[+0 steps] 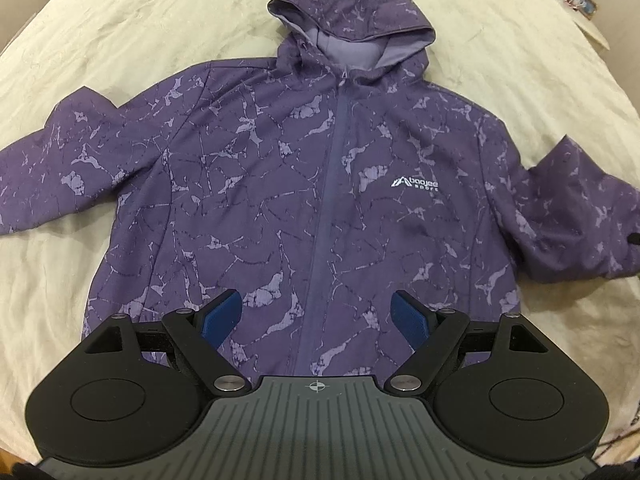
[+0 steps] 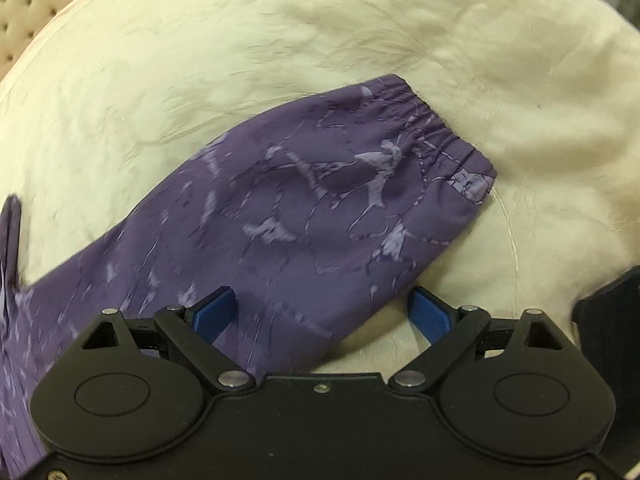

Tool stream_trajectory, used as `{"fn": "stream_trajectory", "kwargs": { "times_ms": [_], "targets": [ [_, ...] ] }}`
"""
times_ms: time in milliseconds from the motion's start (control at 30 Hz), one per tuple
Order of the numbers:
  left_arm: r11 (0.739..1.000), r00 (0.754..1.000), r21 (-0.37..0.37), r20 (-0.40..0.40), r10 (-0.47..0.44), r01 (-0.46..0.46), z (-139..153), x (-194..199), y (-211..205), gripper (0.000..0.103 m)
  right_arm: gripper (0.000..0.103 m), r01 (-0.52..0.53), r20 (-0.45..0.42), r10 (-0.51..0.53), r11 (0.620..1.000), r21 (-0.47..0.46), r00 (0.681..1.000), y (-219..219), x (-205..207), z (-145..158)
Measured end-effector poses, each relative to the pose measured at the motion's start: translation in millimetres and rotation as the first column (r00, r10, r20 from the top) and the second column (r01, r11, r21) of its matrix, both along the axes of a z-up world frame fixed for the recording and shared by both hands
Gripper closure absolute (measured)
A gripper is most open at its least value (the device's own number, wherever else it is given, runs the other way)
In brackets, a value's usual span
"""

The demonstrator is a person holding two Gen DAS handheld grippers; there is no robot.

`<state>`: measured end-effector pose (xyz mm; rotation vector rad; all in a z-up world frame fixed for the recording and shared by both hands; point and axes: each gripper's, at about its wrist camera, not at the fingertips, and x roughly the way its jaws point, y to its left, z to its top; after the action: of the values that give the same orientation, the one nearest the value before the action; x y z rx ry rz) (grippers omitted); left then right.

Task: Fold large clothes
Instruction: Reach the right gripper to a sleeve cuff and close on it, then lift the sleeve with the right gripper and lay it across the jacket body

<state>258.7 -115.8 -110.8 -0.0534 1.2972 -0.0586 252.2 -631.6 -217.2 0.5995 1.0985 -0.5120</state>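
Both grippers, left gripper (image 1: 316, 312) and right gripper (image 2: 324, 312), are held apart, empty. Soft, limp jacket (image 1: 304, 184) is best pinched at the elastic cuff (image 2: 436, 136), upper right.

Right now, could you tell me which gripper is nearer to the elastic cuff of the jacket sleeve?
Right. The right gripper hangs open just above that sleeve, short of the elastic cuff. The left gripper hangs open over the jacket hem near the zipper, away from it.
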Motion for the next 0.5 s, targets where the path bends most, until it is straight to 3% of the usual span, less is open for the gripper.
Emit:
{"fn": "stream_trajectory", "kwargs": {
  "times_ms": [100,200,300,367,500],
  "targets": [
    [1.0,1.0,-0.016,-0.018,0.006,-0.007,0.3,0.2,0.8,0.022,0.009,0.026,0.03,-0.027,1.0,0.009,0.999,-4.5,2.5,-4.8],
    [0.999,0.999,-0.035,-0.036,0.014,-0.015,-0.7,0.4,2.8,0.022,0.022,0.037,0.042,-0.037,0.999,-0.001,0.998,-5.8,4.8,-4.3],
    [0.999,0.999,-0.045,-0.047,0.018,-0.021,-2.1,0.4,5.3,0.022,0.046,0.047,0.061,-0.046,0.999,-0.01,0.997,-7.6,4.5,0.7],
    [0.999,0.998,-0.049,-0.052,0.018,-0.02,-3.2,0.6,7.2,0.022,0.071,0.053,0.076,-0.052,0.999,-0.014,0.996,-4.9,1.0,7.5],
    [0.999,0.998,-0.049,-0.064,0.02,-0.023,-7.2,0.7,13.1,0.022,0.082,0.078,0.126,-0.076,0.997,-0.015,0.989,-3.5,-8.7,30.2]
  ]
}}
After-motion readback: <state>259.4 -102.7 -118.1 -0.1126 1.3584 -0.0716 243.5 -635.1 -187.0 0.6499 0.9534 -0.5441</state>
